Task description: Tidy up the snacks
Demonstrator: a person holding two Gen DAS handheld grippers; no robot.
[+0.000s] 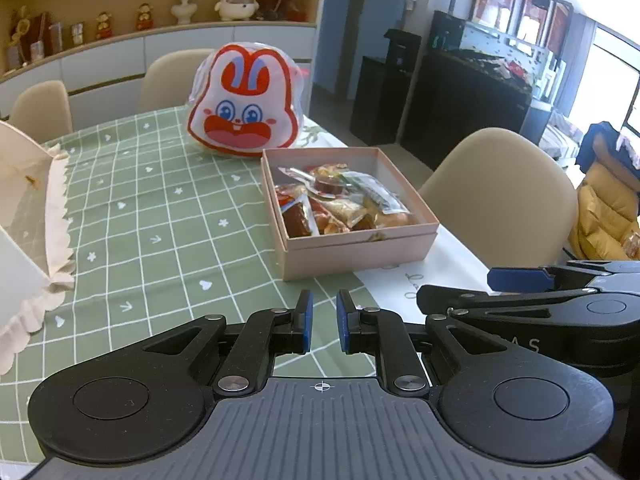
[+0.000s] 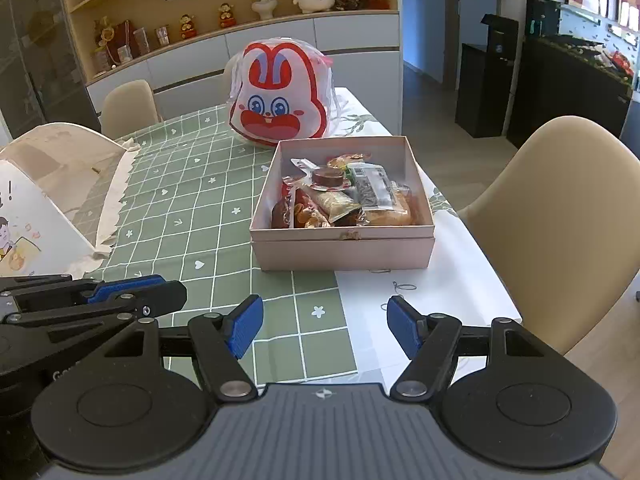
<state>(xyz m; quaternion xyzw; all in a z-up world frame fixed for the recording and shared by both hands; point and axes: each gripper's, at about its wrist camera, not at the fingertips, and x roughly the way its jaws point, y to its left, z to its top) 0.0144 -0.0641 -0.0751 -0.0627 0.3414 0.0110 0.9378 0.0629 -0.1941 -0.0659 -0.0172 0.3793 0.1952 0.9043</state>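
1. The left gripper hovers low over the green checked tablecloth, its blue pads drawn close together with only a narrow slit between them and nothing in that slit.
2. The right gripper hangs beside it, jaws standing wide apart with nothing between them; under it the green cloth meets a white patterned cloth.
3. In the left wrist view the right gripper's black arms and one blue pad show at 3 o'clock, just beside the left gripper; in the right wrist view the left gripper lies at 9 o'clock.
4. A pink box, square and open on top, sits on the table at 12 o'clock from the right gripper and at about 1 o'clock from the left one, well apart from both.
5. Wrapped snacks fill the box in a loose heap: clear packets, a small round brown cup on top, and a bun-like piece at the right side.
6. A rabbit-face bag, red and white, stands upright just behind the box at 12 o'clock.
7. A white paper box with a scalloped edge lies at 9 to 10 o'clock on the cloth.
8. A beige chair stands at 3 o'clock by the table's edge.
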